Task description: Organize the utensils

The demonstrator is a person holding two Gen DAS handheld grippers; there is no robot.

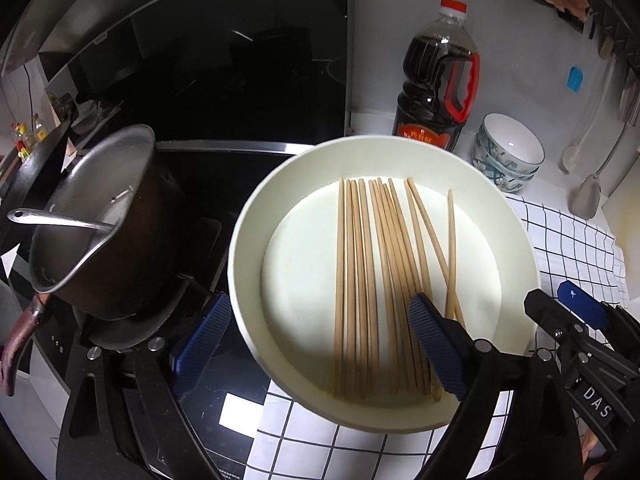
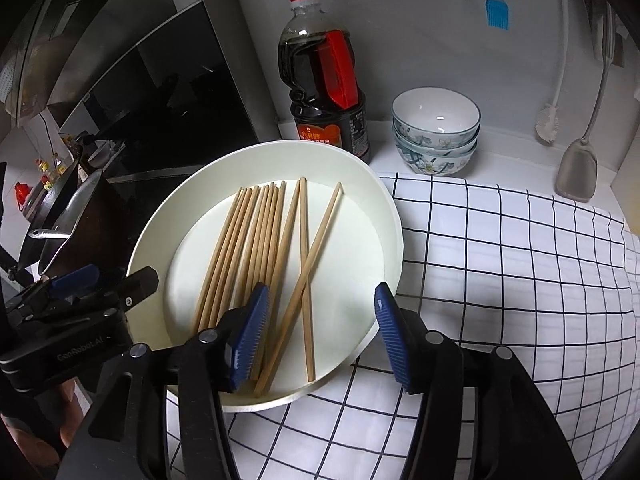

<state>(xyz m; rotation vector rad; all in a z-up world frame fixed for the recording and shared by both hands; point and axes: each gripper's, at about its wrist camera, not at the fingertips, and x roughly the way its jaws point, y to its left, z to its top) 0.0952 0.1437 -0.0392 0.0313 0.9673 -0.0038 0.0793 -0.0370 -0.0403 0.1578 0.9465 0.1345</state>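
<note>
Chopsticks (image 2: 256, 256) lay in white tray (image 2: 384, 216) at cloth's (image 2: 500, 280) stove-side edge, long axes along finger direction. Right gripper (image 2: 320, 332) nearer, fingers wide, straddling 2 crossed sticks. Left gripper (image 1: 320, 344) wide, straddling tray's left rim.

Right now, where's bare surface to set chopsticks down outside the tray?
Free: checked cloth right of the white tray, in front of the stacked bowls and spatula. Crowded: tray's left side, pot on the stove; behind it, soy bottle.
</note>
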